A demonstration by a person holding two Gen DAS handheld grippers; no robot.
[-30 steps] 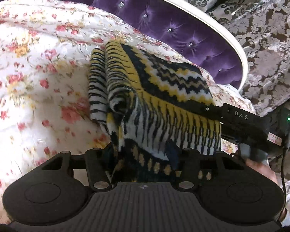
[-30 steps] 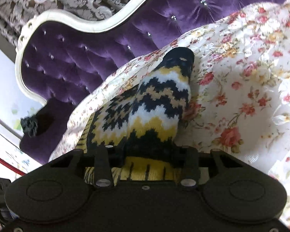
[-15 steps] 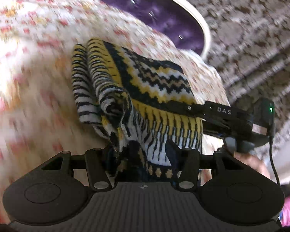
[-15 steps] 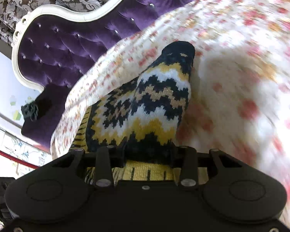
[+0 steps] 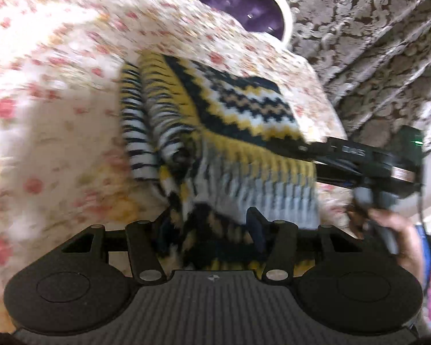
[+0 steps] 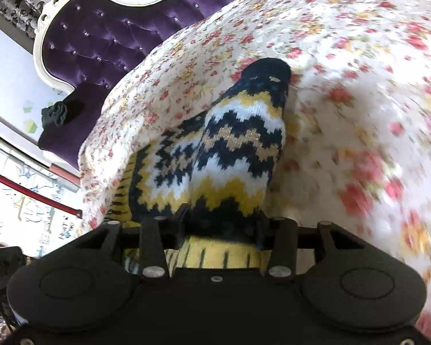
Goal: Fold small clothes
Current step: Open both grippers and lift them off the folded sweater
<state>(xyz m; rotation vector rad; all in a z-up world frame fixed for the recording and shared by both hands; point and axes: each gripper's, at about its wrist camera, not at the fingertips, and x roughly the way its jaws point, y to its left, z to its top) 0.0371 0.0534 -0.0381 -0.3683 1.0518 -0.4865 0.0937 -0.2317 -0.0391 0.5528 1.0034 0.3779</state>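
Note:
A folded knit sweater (image 5: 244, 115) in yellow, navy and white zigzags hangs just over the flowered bedspread (image 5: 57, 86). My left gripper (image 5: 209, 227) is shut on its near left edge, the cloth bunched between the fingers. In the left wrist view my right gripper (image 5: 310, 155) bites the sweater's right edge, a hand (image 5: 402, 238) behind it. The right wrist view shows the sweater (image 6: 238, 149) running away from my right gripper (image 6: 221, 224). Its jaws are opening, with the knit still filling the gap and touching both fingers.
A purple tufted headboard (image 6: 100, 37) with a white frame curves behind the bed. Damask curtain fabric (image 5: 373, 43) hangs at the right of the left wrist view. A dark crumpled item (image 6: 54, 113) lies on the purple arm. The bedspread (image 6: 359, 57) spreads wide to the right.
Both grippers have carried the sweater sideways across the bed, still held. The headboard has slid toward the frame edges and the bedspread is motion-blurred.

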